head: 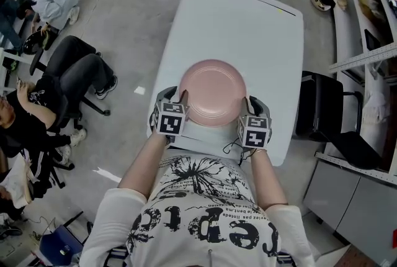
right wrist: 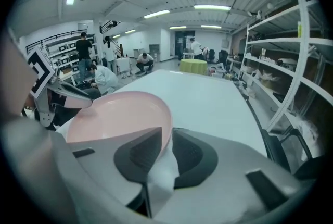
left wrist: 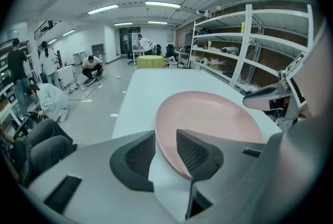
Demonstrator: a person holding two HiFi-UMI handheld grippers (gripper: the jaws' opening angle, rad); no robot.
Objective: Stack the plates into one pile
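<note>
Head view puts both tools at the near end of the white tabletop (head: 236, 17), one on each side of a single pink plate (head: 213, 90) that sits close to the near edge.

The left hand-held gripper (head: 178, 98) has its jaws apart. In the left gripper view the plate's rim passes between them, with one pad over the inner slope and the other outside, and a gap shows, so it does not seem to be pinching. The right hand-held gripper (head: 248, 104) is set much narrower. In the right gripper view the rim fills the slot between its pads, which I read as a grip on the plate.

The plate is round, shallow and smooth, a pale matte pink with a gently raised rim and nothing on it. Whether it lies flat or is slightly lifted at the right side cannot be settled. Nor can I tell whether more plates lie hidden under it.

Beyond it, the tabletop runs away with no other plate showing in any view. As a judgement, the stacking looks at or near its end: what remains, if anything, is settling this plate and letting go.
</note>
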